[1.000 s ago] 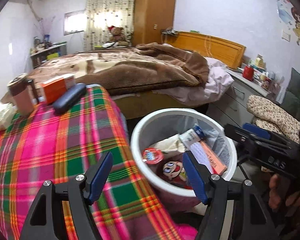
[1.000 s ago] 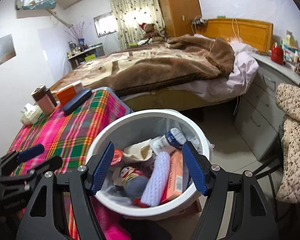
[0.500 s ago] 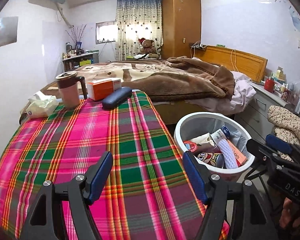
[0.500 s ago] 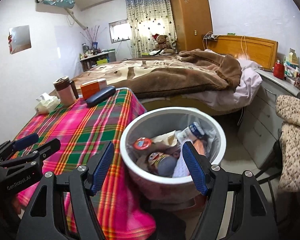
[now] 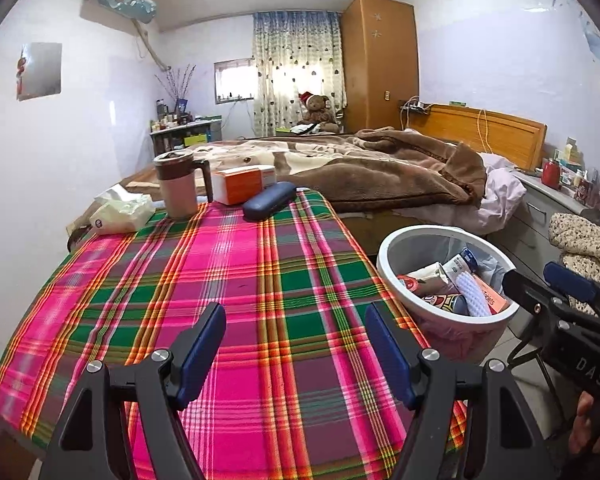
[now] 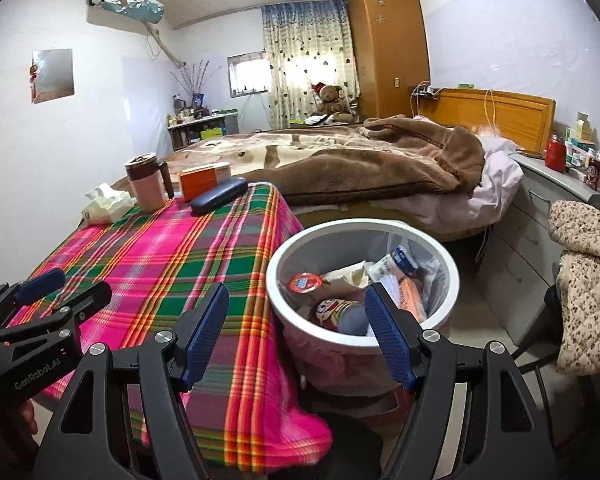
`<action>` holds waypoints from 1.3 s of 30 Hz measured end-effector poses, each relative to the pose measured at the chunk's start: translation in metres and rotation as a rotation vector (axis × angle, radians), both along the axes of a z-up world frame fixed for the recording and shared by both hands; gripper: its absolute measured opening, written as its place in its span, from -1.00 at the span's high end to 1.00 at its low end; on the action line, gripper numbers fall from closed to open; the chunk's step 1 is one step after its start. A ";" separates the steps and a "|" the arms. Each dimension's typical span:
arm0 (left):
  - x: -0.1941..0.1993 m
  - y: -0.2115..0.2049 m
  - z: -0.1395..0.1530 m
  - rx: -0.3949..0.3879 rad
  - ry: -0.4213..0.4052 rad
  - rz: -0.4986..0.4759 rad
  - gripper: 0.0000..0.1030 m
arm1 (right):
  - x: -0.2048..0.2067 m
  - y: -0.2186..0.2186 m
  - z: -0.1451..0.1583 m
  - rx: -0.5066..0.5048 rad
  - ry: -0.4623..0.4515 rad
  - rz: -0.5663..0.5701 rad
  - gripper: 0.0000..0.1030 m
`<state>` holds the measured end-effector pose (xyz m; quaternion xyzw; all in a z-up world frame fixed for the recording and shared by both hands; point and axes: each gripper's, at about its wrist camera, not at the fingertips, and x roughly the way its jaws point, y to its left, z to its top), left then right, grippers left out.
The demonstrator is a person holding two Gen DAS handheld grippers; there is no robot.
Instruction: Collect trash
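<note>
A white trash bin (image 5: pixel 384 254) (image 6: pixel 276 258) stands on the floor at the right edge of the plaid-covered table (image 5: pixel 228 280) (image 6: pixel 172 256). It holds several pieces of trash: a can (image 6: pixel 334 312), a red lid (image 6: pixel 304 282), a white bottle (image 6: pixel 394 266), an orange box (image 5: pixel 490 296). My left gripper (image 5: pixel 296 344) is open and empty above the table's near part. My right gripper (image 6: pixel 298 328) is open and empty, near the bin's front left. Each gripper shows in the other's view: the right one (image 5: pixel 556 300), the left one (image 6: pixel 52 292).
At the table's far end stand a brown mug (image 5: pixel 178 184), an orange box (image 5: pixel 244 184), a dark blue case (image 5: pixel 270 201) and a tissue pack (image 5: pixel 122 212). A bed with a brown blanket (image 5: pixel 380 172) lies behind. A grey cabinet (image 6: pixel 540 208) and a draped chair (image 6: pixel 588 284) are on the right.
Both grippers have pulled back and up from the bin. The left gripper has swung left, from over the bin to over the table. Both stay open and empty.
</note>
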<state>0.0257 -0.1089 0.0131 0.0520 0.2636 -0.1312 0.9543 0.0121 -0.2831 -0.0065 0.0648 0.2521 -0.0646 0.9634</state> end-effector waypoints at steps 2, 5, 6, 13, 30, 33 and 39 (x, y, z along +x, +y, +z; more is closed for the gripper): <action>-0.001 0.003 0.000 0.000 -0.002 0.009 -0.39 | 0.000 0.004 -0.001 -0.001 0.001 0.003 -0.40; -0.001 0.005 0.001 0.001 -0.008 0.023 -0.39 | -0.001 0.006 0.000 -0.006 0.000 0.004 -0.40; -0.001 0.005 0.001 0.000 -0.007 0.026 -0.39 | -0.001 0.006 -0.001 -0.006 -0.002 0.005 -0.40; -0.003 0.008 0.001 -0.007 -0.009 0.026 -0.39 | -0.003 0.009 0.000 -0.001 -0.004 0.007 -0.40; -0.005 0.013 0.002 -0.020 0.000 0.029 -0.39 | -0.006 0.013 0.005 0.000 -0.003 0.009 -0.40; -0.005 0.012 0.003 -0.018 0.000 0.028 -0.39 | -0.006 0.012 0.004 0.003 0.000 0.005 -0.40; -0.005 0.013 0.003 -0.019 -0.001 0.028 -0.39 | -0.005 0.012 0.003 0.004 0.000 0.006 -0.40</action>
